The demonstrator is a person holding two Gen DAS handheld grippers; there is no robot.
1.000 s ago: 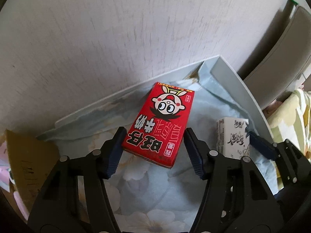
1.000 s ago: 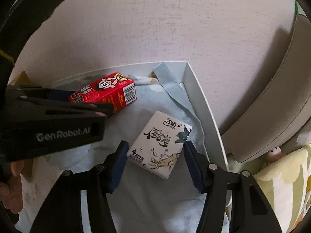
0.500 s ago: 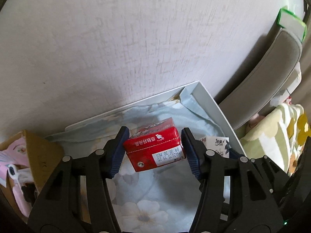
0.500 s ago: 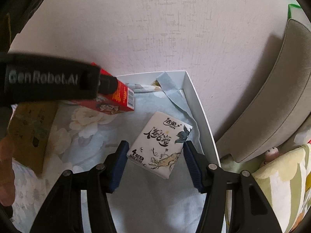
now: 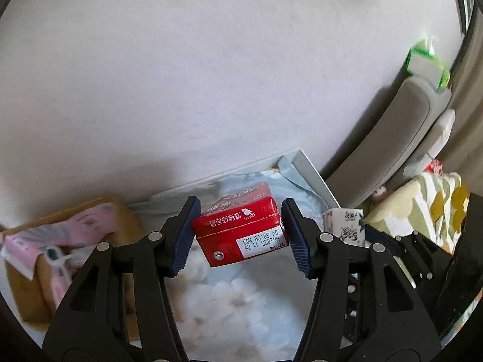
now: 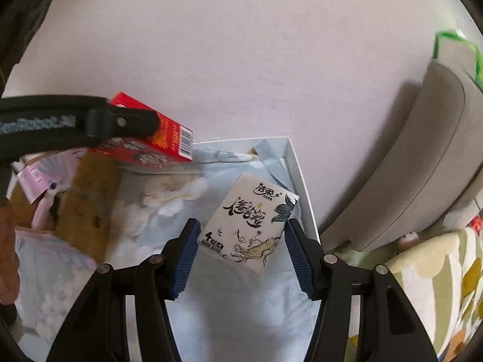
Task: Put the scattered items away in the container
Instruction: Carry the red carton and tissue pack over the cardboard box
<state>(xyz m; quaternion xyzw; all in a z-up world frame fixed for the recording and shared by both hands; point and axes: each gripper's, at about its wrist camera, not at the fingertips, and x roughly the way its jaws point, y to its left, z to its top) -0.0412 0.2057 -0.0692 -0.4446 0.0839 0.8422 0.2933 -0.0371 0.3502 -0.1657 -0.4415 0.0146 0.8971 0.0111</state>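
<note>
Both wrist views downward, perhaps overlapping.

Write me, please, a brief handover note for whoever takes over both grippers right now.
Left gripper: shut on the red drink carton, held in the air above the floral cloth.
Right gripper: shut on the white tissue pack, also above the cloth.
Brown cardboard box: to the left on the cloth, with pink packets in it.
Done: both items gripped.
Left: carry each over to the box and release it inside; I see no other loose items, but the views are narrow.
</note>
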